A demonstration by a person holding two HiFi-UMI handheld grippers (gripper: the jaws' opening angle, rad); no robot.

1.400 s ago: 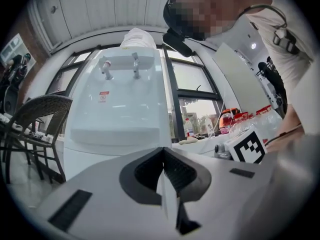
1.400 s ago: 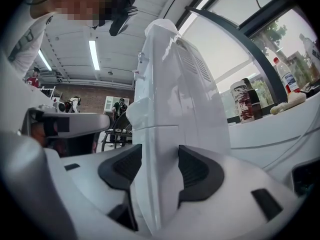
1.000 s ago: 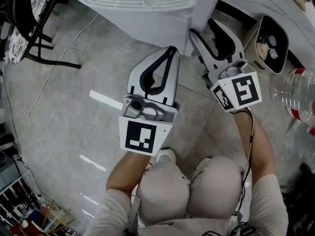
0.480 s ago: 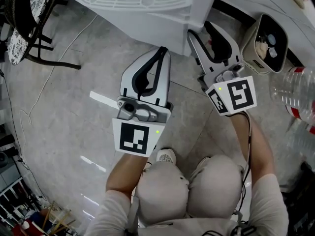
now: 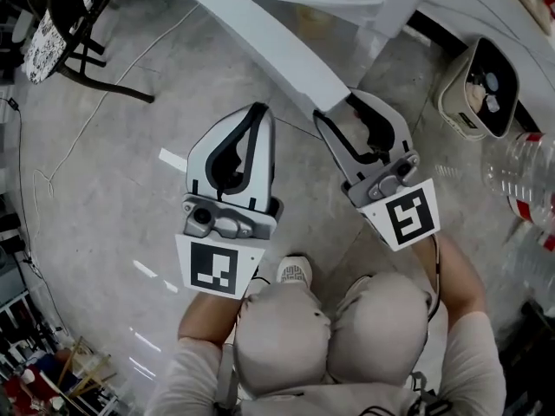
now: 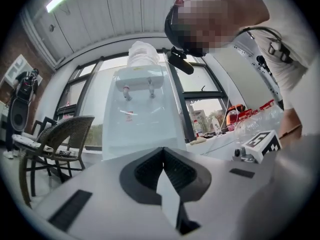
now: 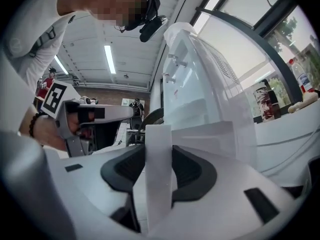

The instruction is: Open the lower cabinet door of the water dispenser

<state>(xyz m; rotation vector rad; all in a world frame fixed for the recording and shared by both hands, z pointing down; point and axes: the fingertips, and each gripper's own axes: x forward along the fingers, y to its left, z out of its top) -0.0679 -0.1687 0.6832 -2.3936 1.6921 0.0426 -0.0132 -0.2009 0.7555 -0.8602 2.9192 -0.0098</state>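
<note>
Fingers of right gripper closing on cabinet door edge; left gripper's together, empty.

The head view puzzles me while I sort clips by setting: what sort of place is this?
Probably a break corner of an office or workshop: a white water dispenser stands before big windows, a wicker chair beside it, and a small bin sits on the tiled floor.

Black chair with patterned cushion, grey tiled floor, beige bin, clear plastic bottle
</note>
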